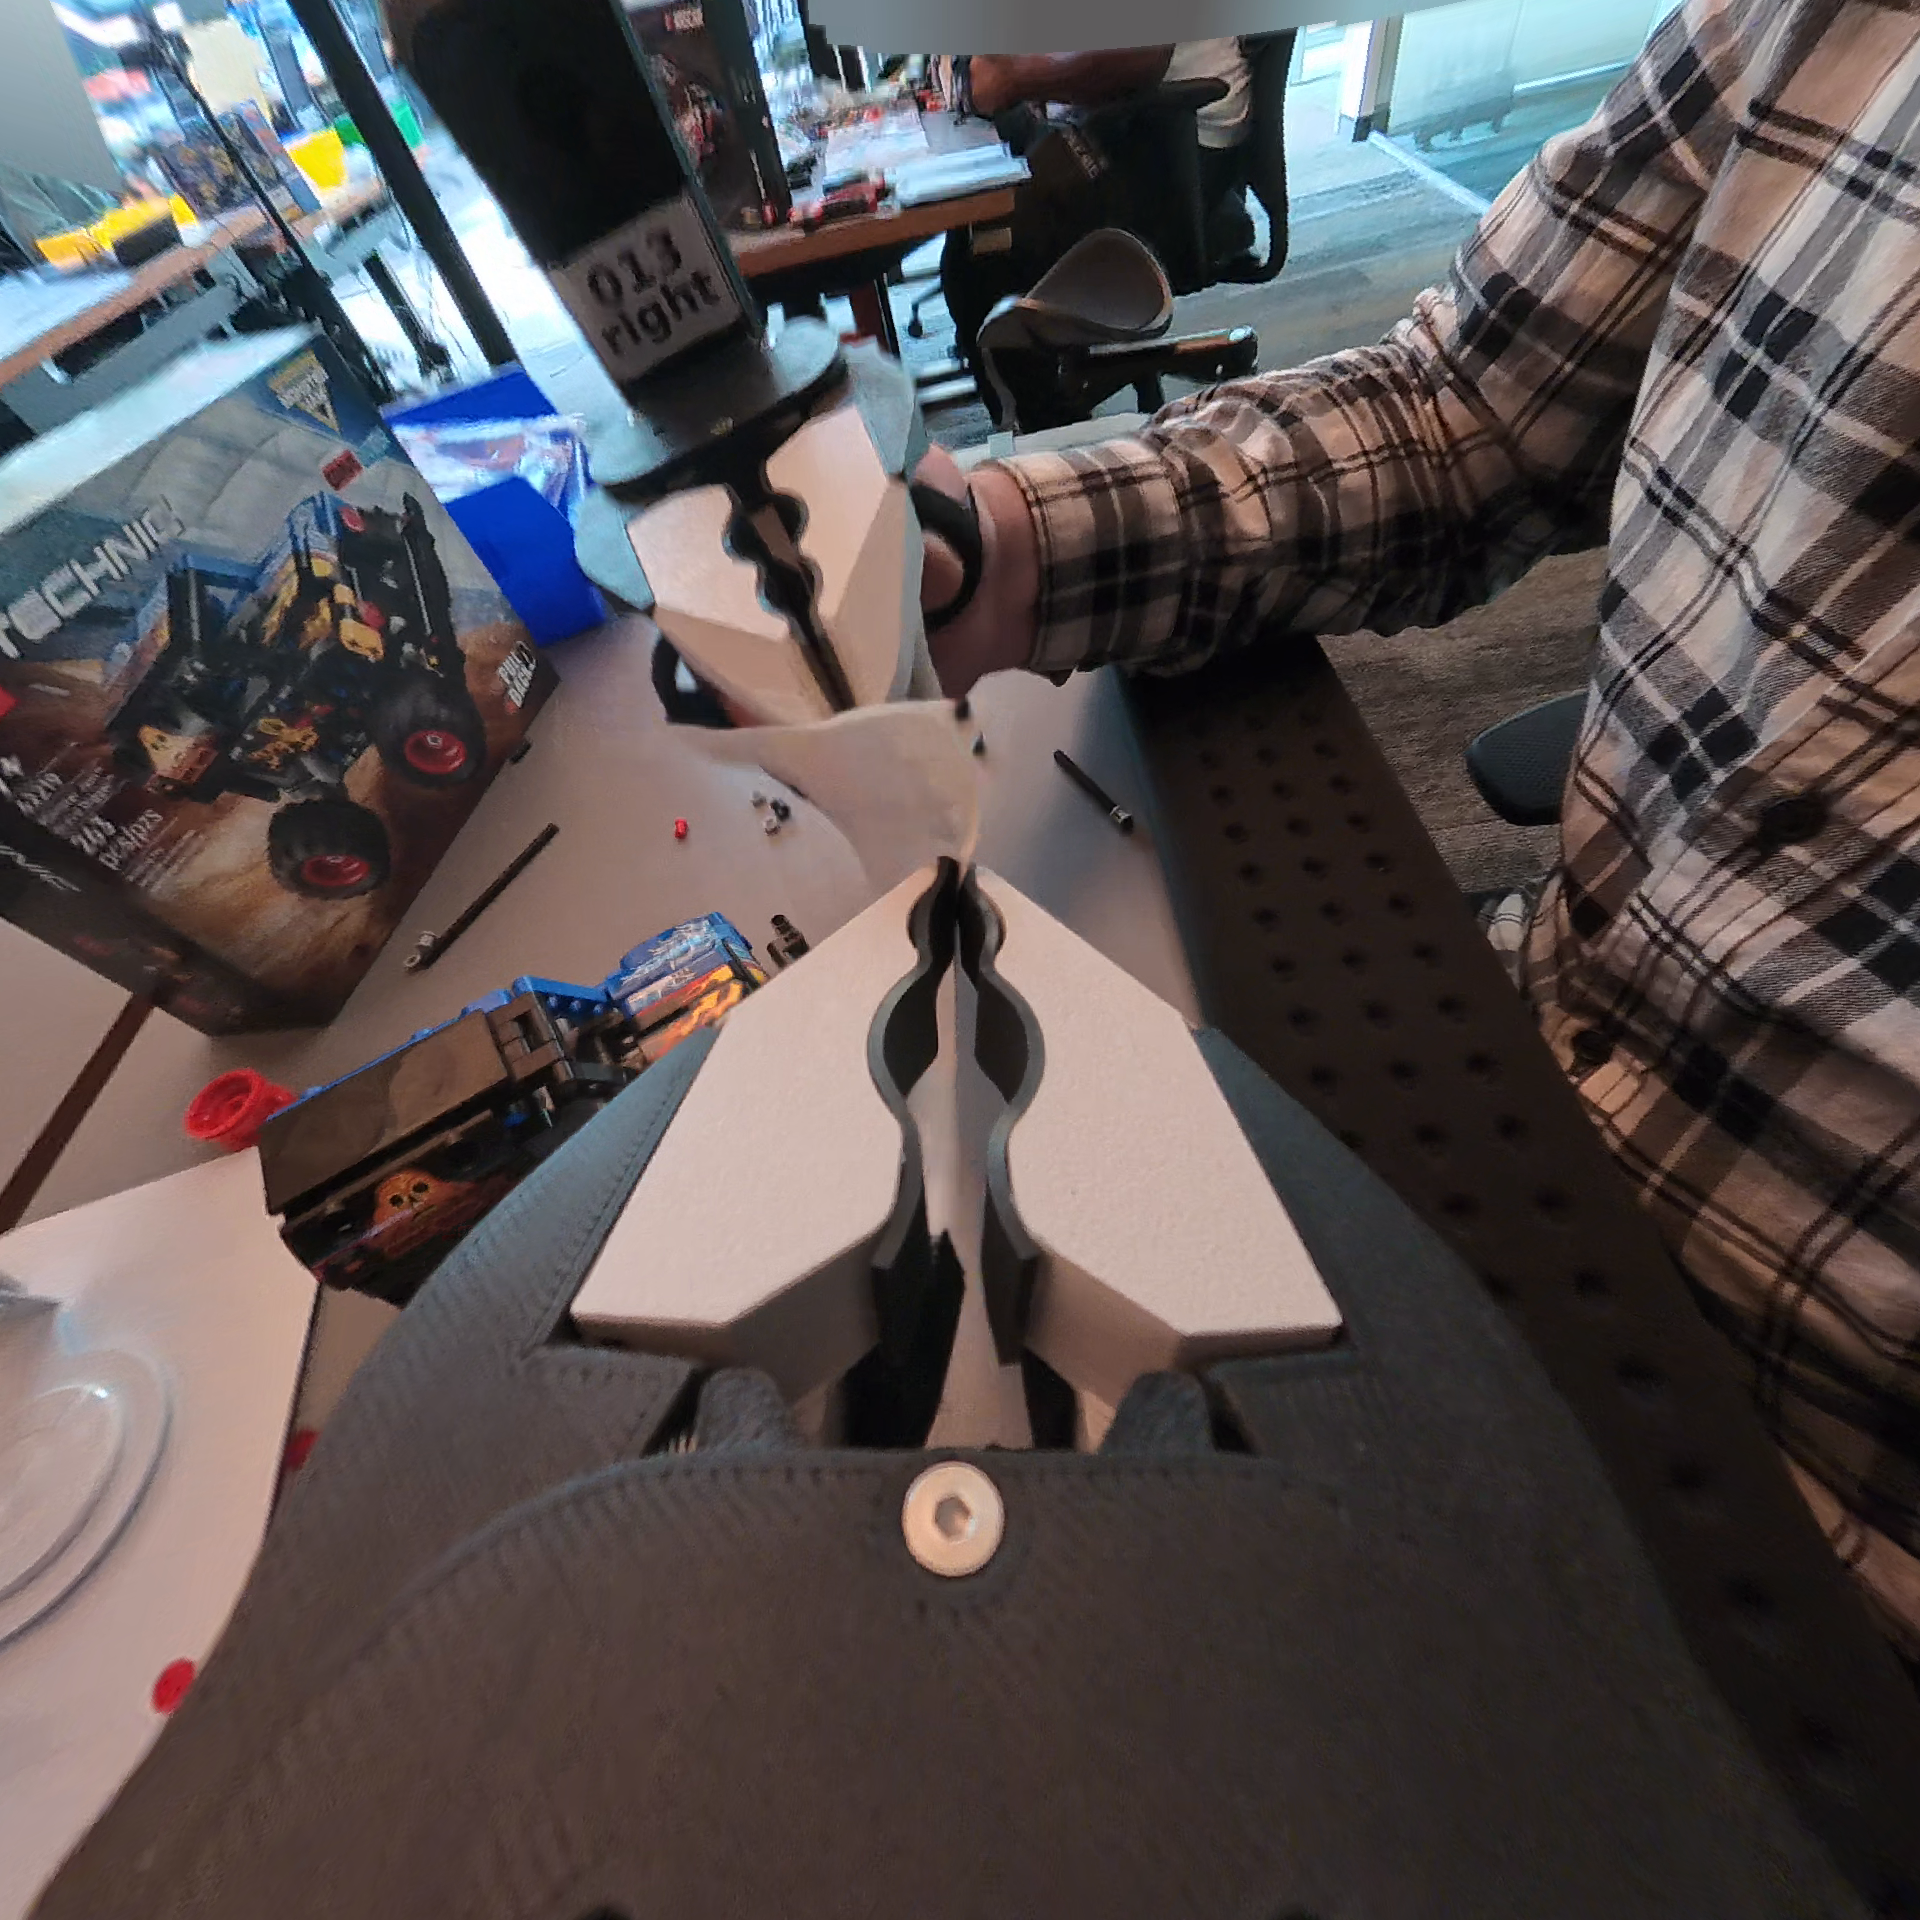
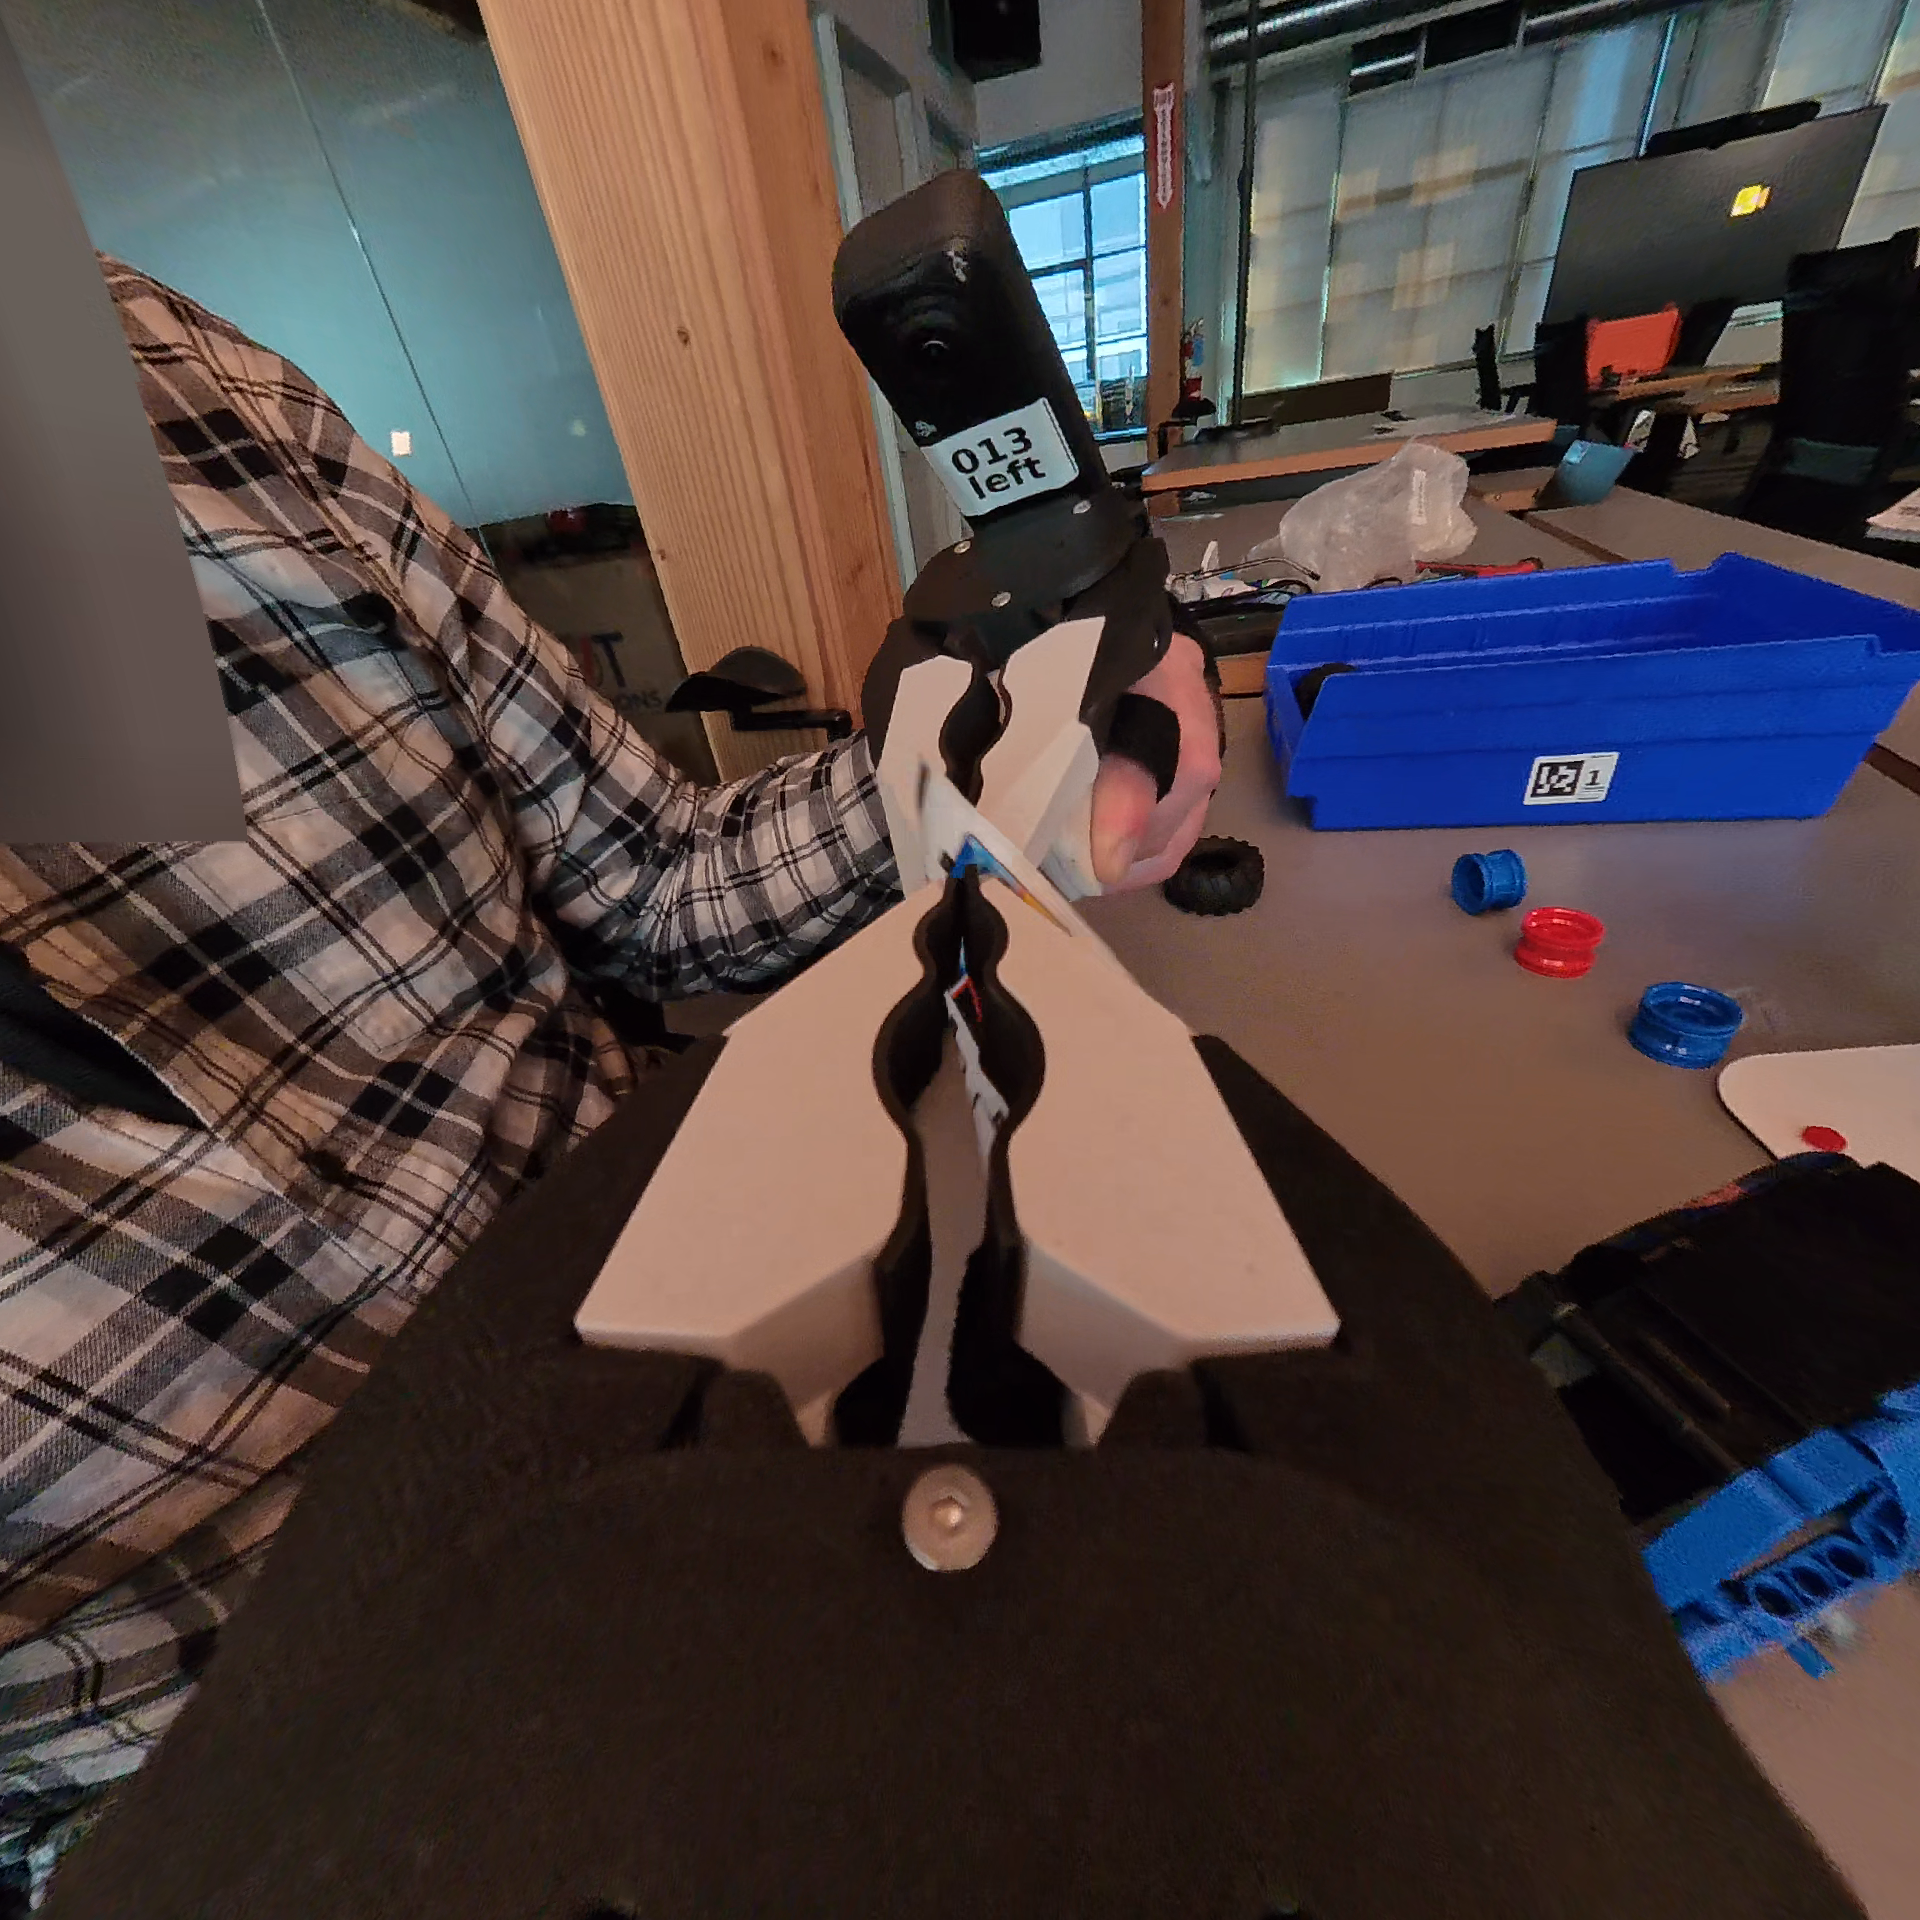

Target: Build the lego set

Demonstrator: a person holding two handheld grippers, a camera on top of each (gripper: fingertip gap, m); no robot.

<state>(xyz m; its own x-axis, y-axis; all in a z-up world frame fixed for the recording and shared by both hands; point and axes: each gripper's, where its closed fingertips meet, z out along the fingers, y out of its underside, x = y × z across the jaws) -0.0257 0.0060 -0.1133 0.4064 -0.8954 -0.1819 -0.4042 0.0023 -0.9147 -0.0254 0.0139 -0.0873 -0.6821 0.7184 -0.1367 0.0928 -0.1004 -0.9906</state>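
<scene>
You hold a small white sheet (image 1: 894, 790) up off the table (image 1: 623, 831) between the two tools, most likely the set's sticker sheet, since the right wrist view shows printed blue and orange colour on its far face (image 2: 997, 883). Lifting it clear of the desk lets each tool take an opposite edge, so my guess is that you mean to peel or tear something free by pulling the two apart.

The left gripper (image 1: 951, 883) is pinched fully closed, its tips clamping the near corner of the sheet with no gap showing between them. The right gripper (image 2: 961, 888) is likewise squeezed together on the sheet, which runs back between its jaws — the paper edge shows in the wavy channel. Both tools meet nearly tip to tip, so the paper between them is short and taut enough to stay up on its own.

The part-built truck (image 1: 488, 1091) lies on the table to the left of the left gripper, on its side as far as I can tell, just beside the set's box (image 1: 239, 665). Loose pieces wait around it: a red hub (image 2: 1556, 940), two blue hubs (image 2: 1488, 881), a black tyre (image 2: 1214, 875) and a blue bin (image 2: 1600, 696) farther back. A black axle (image 1: 483, 894) lies near the box.
</scene>
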